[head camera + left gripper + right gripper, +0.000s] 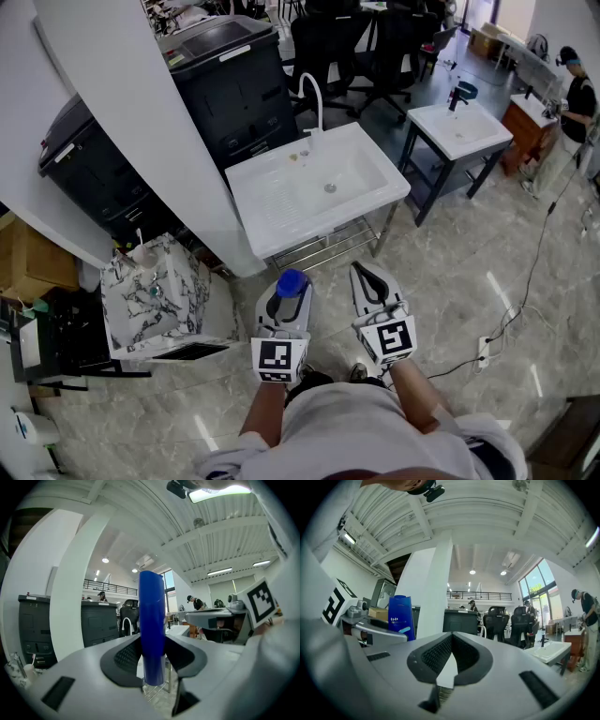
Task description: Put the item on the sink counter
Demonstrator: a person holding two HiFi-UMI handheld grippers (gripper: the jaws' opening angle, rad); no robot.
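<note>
A blue bottle (292, 281) stands upright between the jaws of my left gripper (289, 287), which is shut on it. In the left gripper view the bottle (152, 625) rises as a tall blue column, with the left gripper (153, 660) pressed against both its sides. My right gripper (366, 274) hangs beside it, shut with nothing in it; its pads (436, 653) meet at the tip of the right gripper (451, 641). The right gripper view shows the bottle (400, 616) at the left. The white sink counter (253, 202) with its faucet (312, 94) stands just ahead of both grippers.
A white pillar (141, 112) rises left of the sink. A marble-patterned cabinet (155, 295) is at lower left, with black machines (234, 75) behind. A second small sink (459, 129) stands at right, a person (574, 89) beyond it. A cable and power strip (485, 349) lie on the floor.
</note>
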